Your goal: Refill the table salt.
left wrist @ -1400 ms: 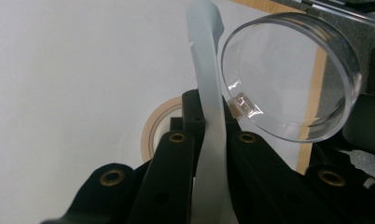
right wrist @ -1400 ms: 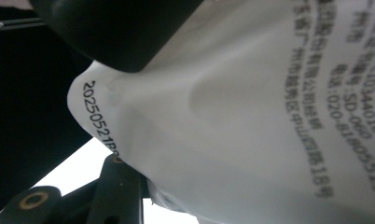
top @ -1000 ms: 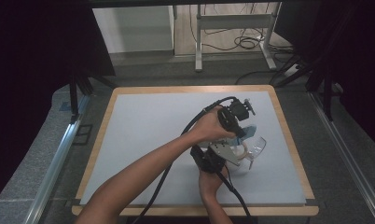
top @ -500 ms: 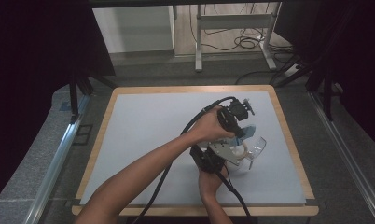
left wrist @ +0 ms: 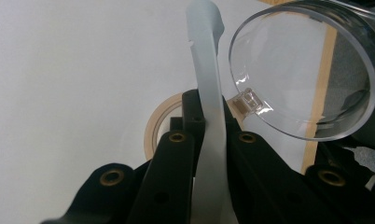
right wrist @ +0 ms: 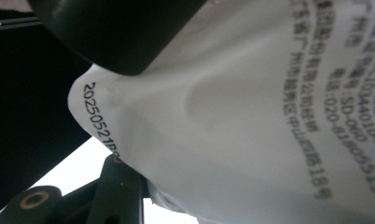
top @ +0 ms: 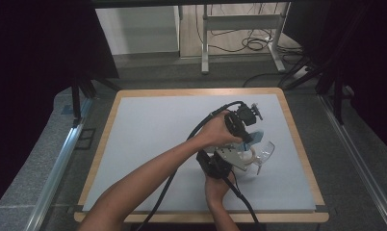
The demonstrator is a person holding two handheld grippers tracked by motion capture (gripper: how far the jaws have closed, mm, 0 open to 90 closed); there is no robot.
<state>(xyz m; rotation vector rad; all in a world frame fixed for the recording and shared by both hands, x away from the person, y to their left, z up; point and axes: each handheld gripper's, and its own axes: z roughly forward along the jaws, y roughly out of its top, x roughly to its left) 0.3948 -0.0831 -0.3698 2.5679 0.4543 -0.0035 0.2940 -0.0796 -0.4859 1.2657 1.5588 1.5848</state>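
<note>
White printed plastic, a pouch (right wrist: 251,116), is clamped in my right gripper (top: 230,161) nearest me on the table (top: 148,120). Just beyond, my left gripper (left wrist: 209,154) is pinched shut on a pale strip (left wrist: 206,70), seemingly the pouch's edge. Beside it a clear cup (left wrist: 311,70) lies tilted, over a tape roll (left wrist: 153,128). Pulling unevenly could burst the pouch or knock the cup away.

Overhead view; two close tool views

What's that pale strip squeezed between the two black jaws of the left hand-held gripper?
A thin translucent plastic strip stands between the jaws of the left hand-held gripper, clamped, beside a clear round container. The left gripper view shows it.
</note>
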